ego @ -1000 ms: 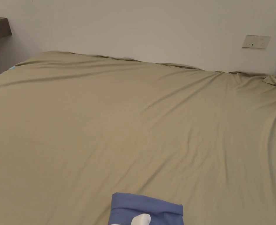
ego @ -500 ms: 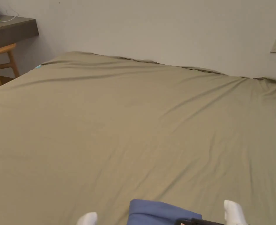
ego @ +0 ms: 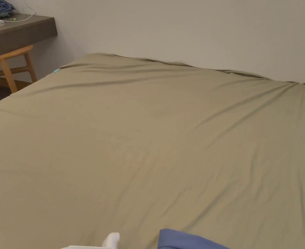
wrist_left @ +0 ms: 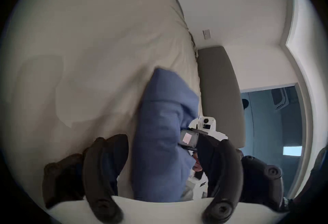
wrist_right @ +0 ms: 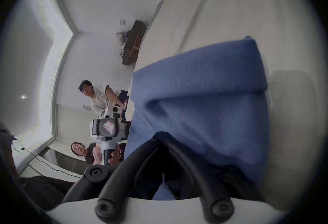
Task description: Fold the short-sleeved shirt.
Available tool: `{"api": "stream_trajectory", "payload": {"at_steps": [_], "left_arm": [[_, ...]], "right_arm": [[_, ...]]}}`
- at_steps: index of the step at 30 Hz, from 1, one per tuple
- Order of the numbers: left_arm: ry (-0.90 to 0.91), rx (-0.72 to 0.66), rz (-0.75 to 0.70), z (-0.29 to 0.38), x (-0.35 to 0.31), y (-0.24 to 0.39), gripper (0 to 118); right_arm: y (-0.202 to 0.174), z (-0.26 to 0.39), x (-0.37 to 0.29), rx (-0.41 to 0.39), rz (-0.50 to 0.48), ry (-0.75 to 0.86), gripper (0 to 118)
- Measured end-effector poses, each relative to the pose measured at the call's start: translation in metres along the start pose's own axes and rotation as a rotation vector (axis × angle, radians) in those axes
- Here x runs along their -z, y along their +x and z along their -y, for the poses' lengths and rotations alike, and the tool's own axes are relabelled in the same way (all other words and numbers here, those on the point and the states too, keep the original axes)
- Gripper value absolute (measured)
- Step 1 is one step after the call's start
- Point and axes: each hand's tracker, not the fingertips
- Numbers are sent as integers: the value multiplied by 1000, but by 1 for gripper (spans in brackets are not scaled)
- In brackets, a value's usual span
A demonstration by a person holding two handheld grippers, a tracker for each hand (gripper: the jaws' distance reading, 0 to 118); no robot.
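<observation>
Shirt (wrist_right: 198, 103) folded into a blue bundle at the near edge of the bed (ego: 148, 136), with a gripper at each side.

The left gripper (wrist_left: 162, 153) has its jaws spread wide, the fabric running up between them; whether either jaw touches the cloth cannot be told. The right gripper (wrist_right: 161, 139) has its jaw tips drawn together and pinching the shirt's near edge. In the head view a corner of the shirt shows at the bottom, beside a white piece of the left gripper. A wooden chair (ego: 11, 66) and a dark shelf (ego: 22, 30) stand past the bed's far left corner.
</observation>
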Motion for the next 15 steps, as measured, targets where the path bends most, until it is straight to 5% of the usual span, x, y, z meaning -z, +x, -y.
{"api": "stream_trajectory", "payload": {"at_steps": [4,5,6,7,15], "left_arm": [[18,-62,118,6,26,-3,89],[-1,-76,124,4,26,-3,78],[-4,-83,110,5,21,-3,30],[-2,-71,26,5,18,-2,23],[43,18,57,-11,-29,4,23]], "right_arm": [[-2,3,0,-18,-2,11,3],[-3,4,-2,-23,0,17,3],[-4,6,-3,-27,5,28,3],[-8,7,-5,-34,22,44,3],[-48,13,-37,-157,155,119,3]]}}
